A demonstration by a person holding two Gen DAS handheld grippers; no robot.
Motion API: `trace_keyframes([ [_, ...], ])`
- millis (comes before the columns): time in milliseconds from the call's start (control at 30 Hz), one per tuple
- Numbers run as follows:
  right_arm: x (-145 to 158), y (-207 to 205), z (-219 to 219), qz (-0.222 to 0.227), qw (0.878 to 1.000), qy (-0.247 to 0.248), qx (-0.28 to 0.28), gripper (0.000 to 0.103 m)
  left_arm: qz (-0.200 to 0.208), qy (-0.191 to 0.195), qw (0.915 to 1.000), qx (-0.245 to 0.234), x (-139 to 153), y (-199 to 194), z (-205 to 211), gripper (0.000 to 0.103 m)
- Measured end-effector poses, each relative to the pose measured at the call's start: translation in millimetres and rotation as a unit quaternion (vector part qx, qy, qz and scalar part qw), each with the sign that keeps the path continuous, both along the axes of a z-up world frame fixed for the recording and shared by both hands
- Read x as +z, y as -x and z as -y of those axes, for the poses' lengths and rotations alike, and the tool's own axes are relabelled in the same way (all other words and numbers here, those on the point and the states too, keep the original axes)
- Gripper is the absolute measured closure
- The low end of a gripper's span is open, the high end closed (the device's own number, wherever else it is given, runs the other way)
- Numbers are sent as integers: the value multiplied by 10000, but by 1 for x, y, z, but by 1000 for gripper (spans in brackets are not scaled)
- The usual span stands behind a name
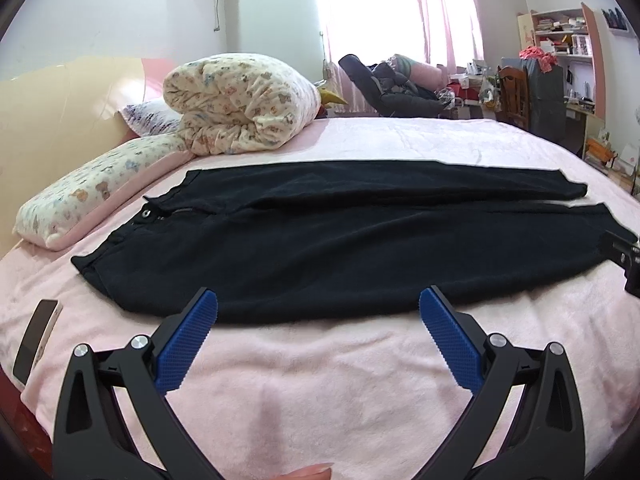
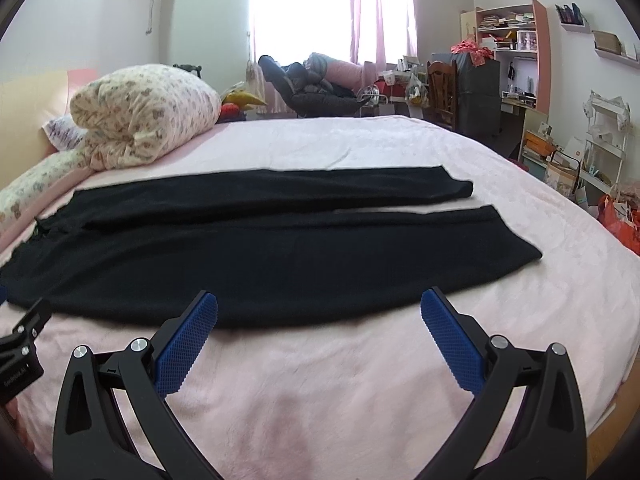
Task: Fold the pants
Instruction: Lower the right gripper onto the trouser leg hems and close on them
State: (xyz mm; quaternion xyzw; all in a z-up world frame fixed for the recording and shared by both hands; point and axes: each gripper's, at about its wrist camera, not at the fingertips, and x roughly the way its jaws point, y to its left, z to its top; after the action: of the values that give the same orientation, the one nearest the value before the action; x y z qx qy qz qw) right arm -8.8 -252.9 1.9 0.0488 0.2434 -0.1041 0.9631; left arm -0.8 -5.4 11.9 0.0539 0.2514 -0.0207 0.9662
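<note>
Fingers (image 1: pixel 200 340) of left gripper (image 1: pixel 318 306) and right gripper (image 2: pixel 319 306): spread wide, empty, low in frame, near pants (image 1: pixel 320 252) flat on bed (image 1: pixel 320 380); folding seemingly unstarted; next, grasp near edge.

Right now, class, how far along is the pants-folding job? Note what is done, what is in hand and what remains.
Done: the black pants lie spread flat on the pink bedspread, legs side by side, no fold made. In hand: nothing; the left tool and right tool are open at the near edge of the pants, gripping no cloth. Left: every fold.
</note>
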Motion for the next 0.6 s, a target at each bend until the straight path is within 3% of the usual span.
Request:
trace_keyframes([
  [233, 41, -46, 45, -258, 9989, -384, -64, 1, 364, 69, 9993, 23, 41, -22, 7, 2],
  [433, 77, -118, 102, -645, 9925, -841, -610, 1, 604, 616, 9962, 78, 51, -41, 4, 2],
  [600, 83, -202, 160, -1076, 9716, -1541, -1439, 1, 600, 1002, 9931, 29, 41, -46, -12, 2],
])
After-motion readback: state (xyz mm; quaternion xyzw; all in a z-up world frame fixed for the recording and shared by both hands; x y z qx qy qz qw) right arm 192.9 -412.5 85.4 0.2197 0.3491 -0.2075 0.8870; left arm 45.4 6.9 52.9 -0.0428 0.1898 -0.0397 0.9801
